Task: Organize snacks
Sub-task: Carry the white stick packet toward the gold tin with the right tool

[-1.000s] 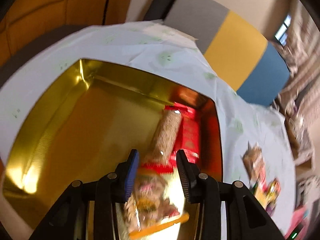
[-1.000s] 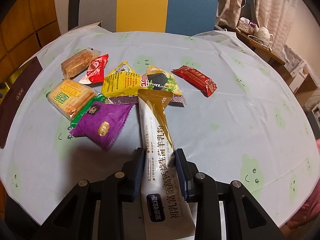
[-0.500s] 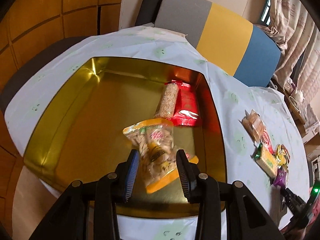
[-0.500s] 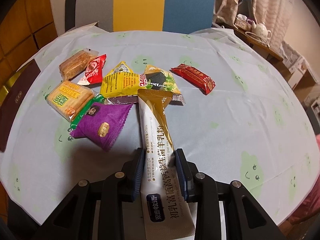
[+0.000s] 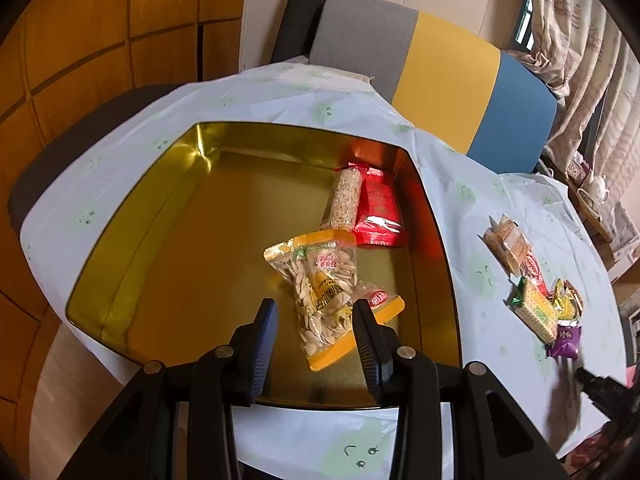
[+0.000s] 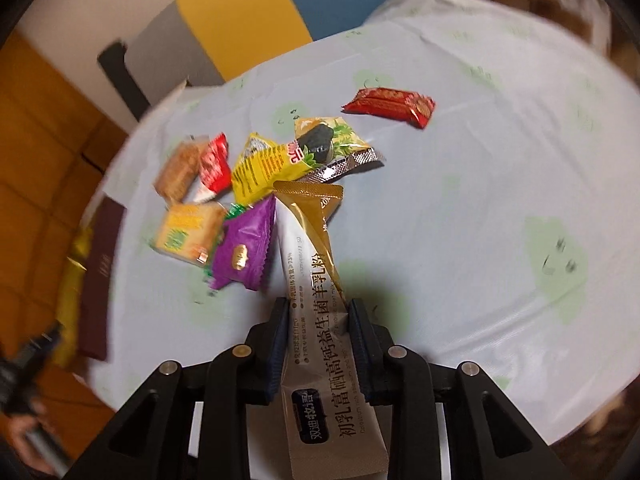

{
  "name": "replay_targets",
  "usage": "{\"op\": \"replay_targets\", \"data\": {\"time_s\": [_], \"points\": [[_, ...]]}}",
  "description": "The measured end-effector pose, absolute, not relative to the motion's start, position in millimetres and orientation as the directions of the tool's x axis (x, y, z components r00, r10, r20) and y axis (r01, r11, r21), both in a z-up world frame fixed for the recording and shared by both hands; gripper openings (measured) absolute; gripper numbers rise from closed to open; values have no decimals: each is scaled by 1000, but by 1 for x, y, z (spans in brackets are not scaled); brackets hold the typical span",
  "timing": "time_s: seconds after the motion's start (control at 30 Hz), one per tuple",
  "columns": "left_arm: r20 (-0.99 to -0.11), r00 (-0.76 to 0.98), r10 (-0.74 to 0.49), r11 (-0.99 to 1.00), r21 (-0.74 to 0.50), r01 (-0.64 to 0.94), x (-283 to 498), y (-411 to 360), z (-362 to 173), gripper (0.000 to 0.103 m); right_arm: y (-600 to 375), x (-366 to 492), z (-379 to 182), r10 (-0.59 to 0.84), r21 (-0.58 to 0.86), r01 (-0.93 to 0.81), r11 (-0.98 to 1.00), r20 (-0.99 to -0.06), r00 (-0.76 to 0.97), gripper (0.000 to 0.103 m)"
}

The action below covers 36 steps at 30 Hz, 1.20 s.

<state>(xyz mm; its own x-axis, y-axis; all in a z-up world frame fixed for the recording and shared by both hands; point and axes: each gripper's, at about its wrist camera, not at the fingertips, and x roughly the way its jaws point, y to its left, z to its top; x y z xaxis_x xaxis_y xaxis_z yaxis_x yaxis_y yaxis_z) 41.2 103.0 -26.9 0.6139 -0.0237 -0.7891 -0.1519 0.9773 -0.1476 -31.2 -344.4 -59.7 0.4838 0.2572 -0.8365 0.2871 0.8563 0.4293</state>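
Our right tongs (image 6: 319, 322) have just closed tighter on the sachet (image 6: 320, 312), above the worktop (image 6: 460, 208): light, slick, floppy, so we grip mid-length. Left tongs (image 5: 314, 322) gape empty over the seed bag (image 5: 324, 292) in the tin (image 5: 132, 248).

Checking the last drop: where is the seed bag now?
In the left wrist view the seed bag lies flat in the gold tin, just ahead of the open left gripper, nearer the camera than the sesame bar and red packet.
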Motion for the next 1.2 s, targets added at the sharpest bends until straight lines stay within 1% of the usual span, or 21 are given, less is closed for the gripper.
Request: {"op": "replay_targets", "data": {"time_s": [0.1, 0.27, 0.43, 0.6, 0.67, 0.93, 1.1, 1.2], "points": [[-789, 614, -17, 978, -141, -153, 41, 102, -27, 39, -347, -35, -57, 284, 465, 291, 836, -821, 495, 30], [-783, 622, 5, 983, -110, -145, 37, 99, -24, 39, -337, -38, -50, 282, 448, 251, 858, -819, 499, 30], [-787, 617, 12, 986, -93, -138, 34, 98, -27, 39, -310, -30, -34, 257, 388, 165, 907, -819, 513, 30], [-782, 623, 14, 988, -83, -127, 31, 96, -27, 39, -288, -27, -26, 238, 345, 118, 931, -821, 519, 30], [-780, 626, 15, 990, -78, -121, 30, 95, -26, 39, -282, -24, -23, 275, 376, 99, 921, -810, 517, 30], [-774, 633, 12, 991, -77, -112, 26, 95, -23, 39, -234, -2, -25, 367, 412, -2, 911, -808, 461, 29], [-771, 636, 13, 991, -74, -110, 25, 95, -22, 39, -216, 10, -32, 386, 417, -21, 909, -819, 424, 29], [-774, 633, 11, 991, -78, -112, 25, 96, -23, 39, -207, 18, -23, 410, 435, -45, 899, -803, 432, 29]]}}
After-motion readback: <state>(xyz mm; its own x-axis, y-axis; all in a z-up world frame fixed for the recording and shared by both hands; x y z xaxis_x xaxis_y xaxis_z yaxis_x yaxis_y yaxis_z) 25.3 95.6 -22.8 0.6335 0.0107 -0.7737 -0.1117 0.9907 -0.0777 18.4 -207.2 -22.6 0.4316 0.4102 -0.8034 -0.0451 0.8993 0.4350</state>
